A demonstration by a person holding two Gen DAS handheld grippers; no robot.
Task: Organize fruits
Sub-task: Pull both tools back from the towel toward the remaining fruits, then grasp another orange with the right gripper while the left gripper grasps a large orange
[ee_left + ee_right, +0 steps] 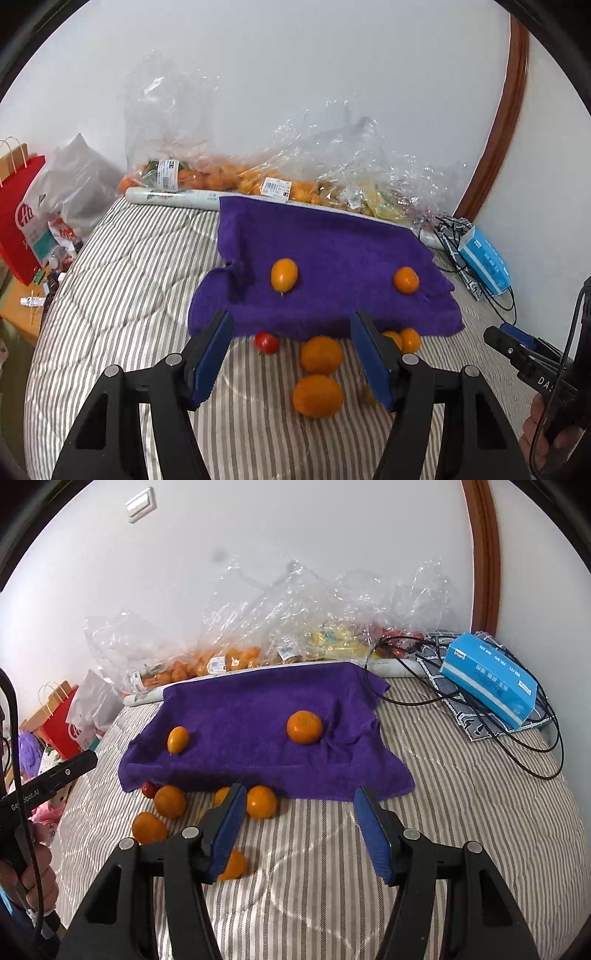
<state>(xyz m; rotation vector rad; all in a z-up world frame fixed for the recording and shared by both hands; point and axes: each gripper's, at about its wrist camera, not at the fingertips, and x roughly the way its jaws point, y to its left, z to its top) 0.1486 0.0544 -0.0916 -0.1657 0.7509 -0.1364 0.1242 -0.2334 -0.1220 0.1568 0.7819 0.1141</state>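
A purple towel [332, 254] [258, 720] lies on the striped bed. On it sit a kumquat [283, 275] [178, 739] and a mandarin [406, 280] [304, 727]. In front of the towel lie several mandarins [320, 354] [170, 801], and a small red tomato [266, 342] [148, 789]. My left gripper [291, 354] is open and empty, hovering over two mandarins [317, 396]. My right gripper [301, 830] is open and empty over bare bedding, a mandarin [261, 801] just beyond its left finger.
Clear plastic bags of fruit [236, 173] [280, 627] line the wall behind the towel. A blue tissue box [489, 679] and black cables [517, 746] lie at the right. A red paper bag [18, 218] stands left of the bed.
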